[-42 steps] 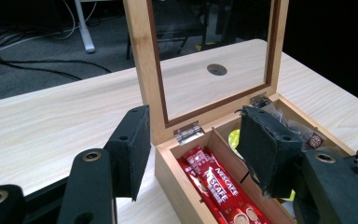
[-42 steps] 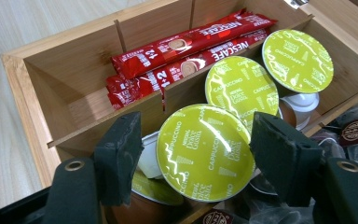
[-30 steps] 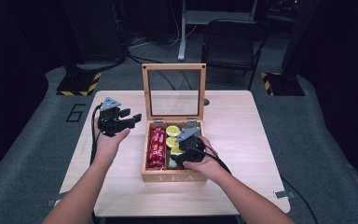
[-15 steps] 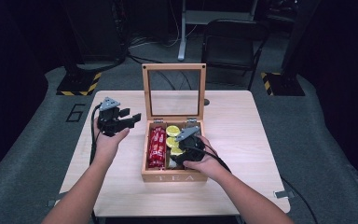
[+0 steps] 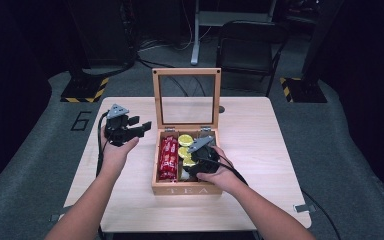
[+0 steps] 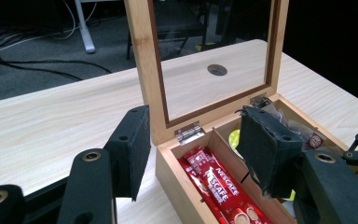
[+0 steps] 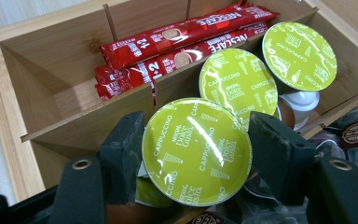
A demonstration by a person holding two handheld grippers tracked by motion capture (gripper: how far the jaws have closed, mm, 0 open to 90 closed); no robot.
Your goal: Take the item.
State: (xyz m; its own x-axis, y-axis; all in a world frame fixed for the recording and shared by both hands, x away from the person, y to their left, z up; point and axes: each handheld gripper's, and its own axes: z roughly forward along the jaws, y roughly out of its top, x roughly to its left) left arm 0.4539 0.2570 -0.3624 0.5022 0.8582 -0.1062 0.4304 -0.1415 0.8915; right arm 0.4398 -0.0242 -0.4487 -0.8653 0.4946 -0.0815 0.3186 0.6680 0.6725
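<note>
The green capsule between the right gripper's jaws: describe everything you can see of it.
The green capsule is a round coffee pod with a shiny lime-green foil lid printed "Cappuccino" and "Nescafe Dolce Gusto" in white. It lies lid-up, slightly tilted, in the middle compartment of the wooden tea box, nearest the camera in a row of three like pods. The right gripper has just been closing; its black pads flank the lid's rim on both sides, seemingly touching it. Its body below the lid is hidden.

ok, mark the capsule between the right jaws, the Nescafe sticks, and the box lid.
green cappuccino capsule [image 7: 196, 151], right gripper view, middle of its foil top
red Nescafe sticks [image 5: 168, 157], high view, middle of the stack
glass box lid [image 5: 186, 72], high view, top wooden rail
</note>
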